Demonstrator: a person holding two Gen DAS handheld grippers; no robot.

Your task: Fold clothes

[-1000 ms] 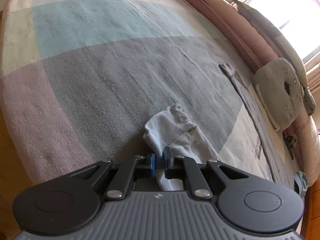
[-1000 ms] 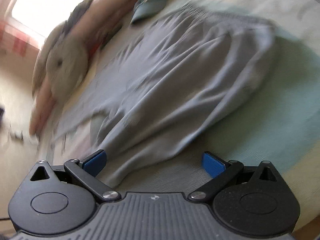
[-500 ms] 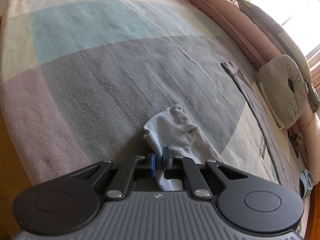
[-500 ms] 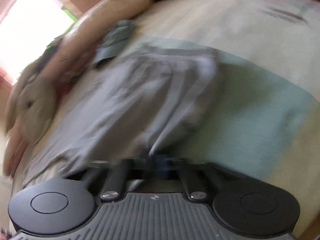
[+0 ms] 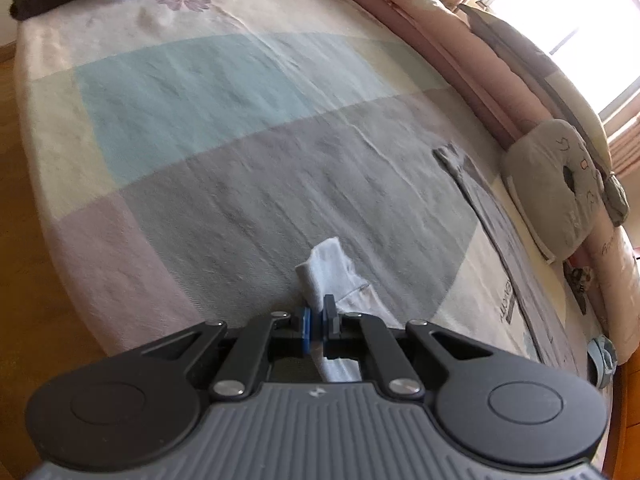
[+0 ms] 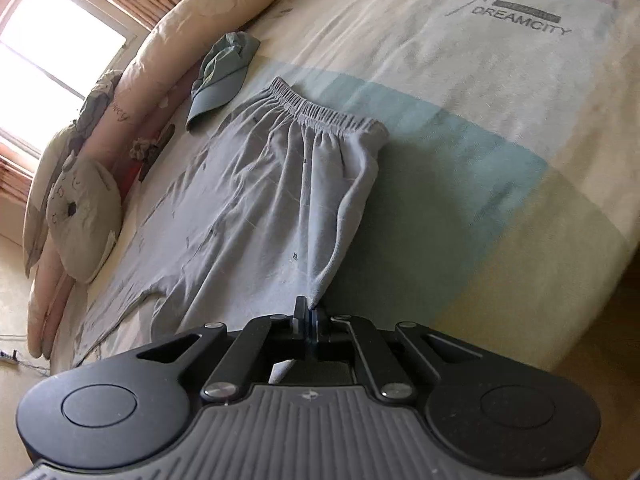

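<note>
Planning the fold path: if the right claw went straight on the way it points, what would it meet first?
The grey trousers it is already shut on. The right claw pinches their side edge, and the cloth stretches ahead toward the waistband, lying on the bed. Depth is hard to judge.

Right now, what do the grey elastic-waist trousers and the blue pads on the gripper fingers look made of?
Grey elastic-waist trousers: soft matte knit, probably cotton jersey or fleece; it drapes in loose folds with a gathered waistband. Blue pads: smooth, dull blue, likely rubber or soft plastic; the look leaves it open.
</note>
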